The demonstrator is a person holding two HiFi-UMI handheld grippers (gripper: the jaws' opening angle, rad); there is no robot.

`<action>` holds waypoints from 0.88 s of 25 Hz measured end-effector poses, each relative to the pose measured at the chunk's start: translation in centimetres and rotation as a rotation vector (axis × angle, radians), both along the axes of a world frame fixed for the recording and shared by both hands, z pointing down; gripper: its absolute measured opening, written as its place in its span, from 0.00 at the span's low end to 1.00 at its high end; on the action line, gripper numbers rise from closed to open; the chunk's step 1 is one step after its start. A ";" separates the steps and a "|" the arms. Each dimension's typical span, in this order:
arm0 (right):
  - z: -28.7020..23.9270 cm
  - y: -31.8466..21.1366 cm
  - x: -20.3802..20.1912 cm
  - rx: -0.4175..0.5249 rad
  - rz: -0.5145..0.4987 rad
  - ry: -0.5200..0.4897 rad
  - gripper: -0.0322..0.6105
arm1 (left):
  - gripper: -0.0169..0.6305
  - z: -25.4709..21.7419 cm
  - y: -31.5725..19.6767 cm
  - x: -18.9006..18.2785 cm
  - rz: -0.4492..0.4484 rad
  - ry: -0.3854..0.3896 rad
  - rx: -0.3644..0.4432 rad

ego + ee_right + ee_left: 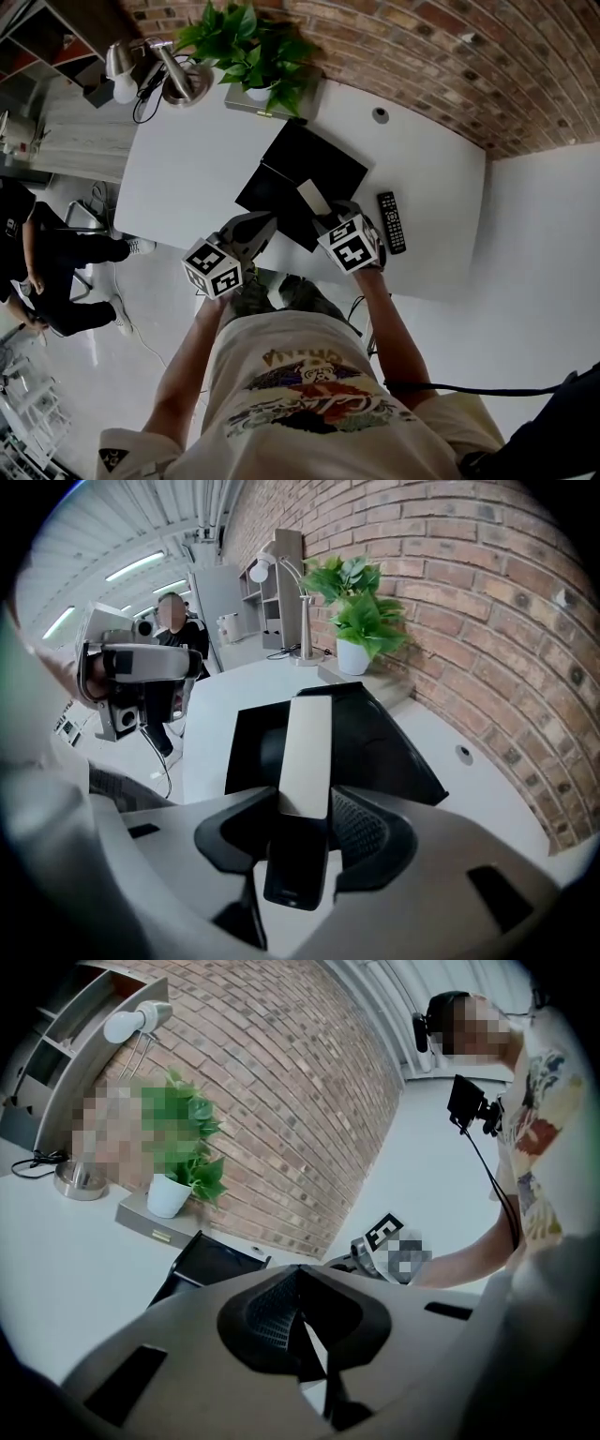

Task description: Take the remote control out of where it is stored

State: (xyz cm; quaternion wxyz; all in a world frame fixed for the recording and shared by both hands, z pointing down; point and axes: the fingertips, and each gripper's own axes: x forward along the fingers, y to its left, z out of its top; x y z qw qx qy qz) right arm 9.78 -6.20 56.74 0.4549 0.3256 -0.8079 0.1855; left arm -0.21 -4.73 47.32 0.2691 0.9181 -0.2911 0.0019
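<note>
Left edge: a lamp (173, 75) and a potted plant (248, 42) stand at the back of the white table (187, 178), against the brick wall. Left of centre: the left gripper (270, 223), held over the table's near edge, has its fingertips (281, 1288) pressed together with nothing between them. Centre: an open black box (314, 159) lies on the table. Right of centre: the right gripper (323, 214) pinches the remote control (307, 752), one pad on each long side. The fingers grip it about midway along. Its light grey far half points out beyond the fingertips over the box, and its dark near half reaches back between the jaws. Right: a second remote (391, 221), black with buttons, lies flat on the table just beside the right gripper.
</note>
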 end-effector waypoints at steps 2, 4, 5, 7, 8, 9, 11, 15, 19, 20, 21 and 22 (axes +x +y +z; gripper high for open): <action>-0.1 0.1 1.1 0.003 0.020 -0.005 0.34 | 0.02 -0.3 -0.1 0.8 0.008 -0.004 0.010; -0.2 0.3 2.2 0.005 0.038 -0.005 0.34 | 0.02 -0.5 0.0 1.5 0.016 -0.008 0.016; -0.3 0.4 2.8 0.005 0.047 -0.006 0.34 | 0.02 -0.5 0.0 1.9 0.020 -0.011 0.017; -0.4 0.6 3.8 0.007 0.064 -0.010 0.34 | 0.02 -0.6 0.0 2.6 0.028 -0.016 0.020; -0.4 0.7 4.4 0.008 0.073 -0.011 0.34 | 0.02 -0.6 0.0 3.0 0.031 -0.018 0.023; -0.4 0.8 5.0 0.008 0.083 -0.014 0.34 | 0.02 -0.7 0.0 3.4 0.035 -0.020 0.026; -0.3 1.1 6.2 0.006 0.104 -0.018 0.34 | 0.02 -0.7 0.0 4.2 0.041 -0.023 0.031; 0.3 1.8 8.9 -0.008 0.146 -0.016 0.34 | 0.02 -0.4 0.2 5.8 0.054 -0.032 0.035; 1.2 2.6 11.8 -0.028 0.194 -0.013 0.34 | 0.02 -0.1 0.3 7.3 0.068 -0.038 0.036; 1.4 2.8 12.5 -0.034 0.206 -0.011 0.34 | 0.02 0.0 0.3 7.7 0.071 -0.039 0.036; 1.7 2.9 13.3 -0.038 0.217 -0.008 0.34 | 0.02 0.1 0.4 8.1 0.074 -0.040 0.036; 2.0 3.0 14.1 -0.038 0.227 -0.004 0.34 | 0.02 0.2 0.4 8.5 0.077 -0.041 0.037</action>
